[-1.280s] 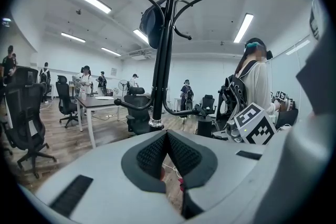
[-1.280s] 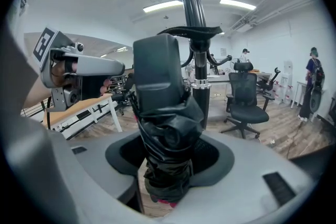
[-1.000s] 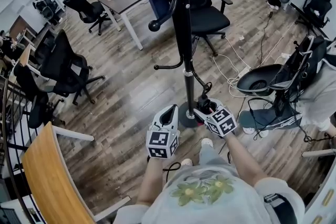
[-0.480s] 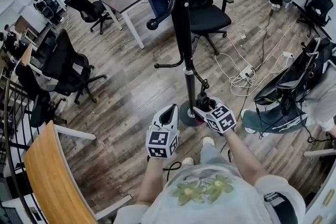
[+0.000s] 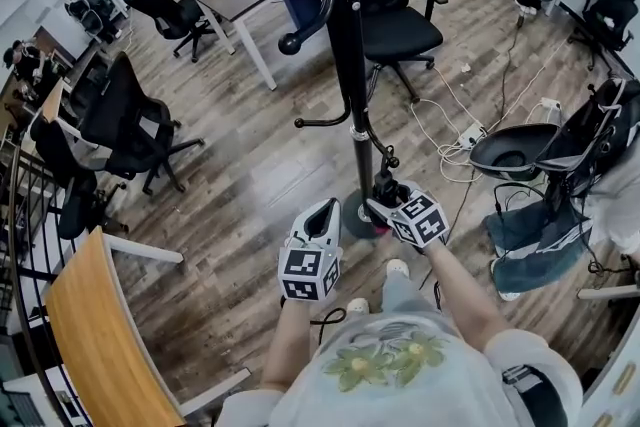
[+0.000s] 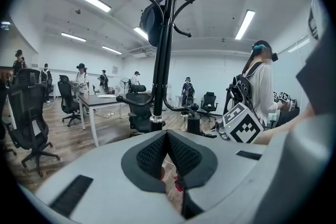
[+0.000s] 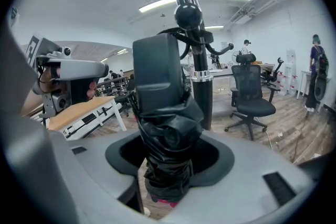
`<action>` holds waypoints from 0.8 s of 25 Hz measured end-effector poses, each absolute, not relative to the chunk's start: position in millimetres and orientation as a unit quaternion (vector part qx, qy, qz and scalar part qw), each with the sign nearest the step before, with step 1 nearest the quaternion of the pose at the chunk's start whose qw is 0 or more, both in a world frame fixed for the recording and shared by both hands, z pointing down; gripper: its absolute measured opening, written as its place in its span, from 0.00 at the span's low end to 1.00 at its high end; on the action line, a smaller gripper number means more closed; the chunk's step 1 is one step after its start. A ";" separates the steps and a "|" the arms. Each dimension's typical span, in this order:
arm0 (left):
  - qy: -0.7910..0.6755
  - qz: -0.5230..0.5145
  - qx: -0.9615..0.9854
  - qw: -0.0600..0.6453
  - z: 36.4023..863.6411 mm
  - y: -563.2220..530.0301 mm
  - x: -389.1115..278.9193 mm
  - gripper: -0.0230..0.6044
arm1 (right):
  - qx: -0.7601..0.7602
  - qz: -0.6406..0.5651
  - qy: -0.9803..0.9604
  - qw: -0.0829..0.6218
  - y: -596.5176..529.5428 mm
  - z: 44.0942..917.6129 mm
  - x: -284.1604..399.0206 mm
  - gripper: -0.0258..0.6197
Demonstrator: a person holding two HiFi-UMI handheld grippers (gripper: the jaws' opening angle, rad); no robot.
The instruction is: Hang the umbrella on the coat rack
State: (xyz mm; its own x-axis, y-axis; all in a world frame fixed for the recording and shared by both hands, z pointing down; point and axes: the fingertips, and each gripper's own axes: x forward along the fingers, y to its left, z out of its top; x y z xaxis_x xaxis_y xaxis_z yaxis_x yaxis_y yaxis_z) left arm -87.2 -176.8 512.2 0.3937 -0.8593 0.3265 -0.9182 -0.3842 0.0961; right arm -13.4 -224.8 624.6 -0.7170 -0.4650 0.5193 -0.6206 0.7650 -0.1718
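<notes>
A folded black umbrella (image 7: 165, 128) stands upright between the jaws of my right gripper (image 7: 168, 160), which is shut on its lower part. In the head view, that right gripper (image 5: 388, 205) holds the umbrella (image 5: 386, 187) beside the foot of the black coat rack (image 5: 348, 65), just under the knob of a low hook (image 5: 391, 161). In the right gripper view the same hook's knob (image 7: 188, 16) is above the umbrella's handle. My left gripper (image 5: 325, 208) hangs to the left of the rack's base (image 5: 358, 220); its pads (image 6: 157, 152) meet at the tips with nothing between them.
A dark bag (image 6: 152, 23) hangs on an upper hook. Office chairs (image 5: 395, 30) and a desk (image 5: 235, 0) stand behind the rack. White cables (image 5: 445, 140) lie on the floor. A person with bags (image 5: 570, 165) is at the right. A wooden table (image 5: 90, 335) is at the lower left.
The right gripper with the umbrella has edged slightly up toward the low hook. The left gripper has stayed still. The person and bags at the right have shifted.
</notes>
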 end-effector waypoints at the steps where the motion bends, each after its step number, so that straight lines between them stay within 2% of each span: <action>1: -0.539 0.112 0.824 0.132 512.5 -176.5 -87.3 0.04 | 0.297 0.170 -0.911 0.230 -225.1 625.0 -13.7 0.39; 20: -0.542 0.098 0.826 0.123 506.3 -182.8 -88.3 0.04 | 0.291 0.183 -0.911 0.227 -244.5 626.6 -26.7 0.39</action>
State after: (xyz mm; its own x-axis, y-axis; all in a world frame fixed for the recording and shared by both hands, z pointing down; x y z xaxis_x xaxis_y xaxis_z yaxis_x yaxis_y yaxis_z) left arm -88.3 -182.8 506.3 0.3934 -0.8708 0.2948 -0.9190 -0.3819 0.0981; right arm -26.7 -244.5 626.6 -0.7270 -0.4478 0.5205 -0.6138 0.7635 -0.2005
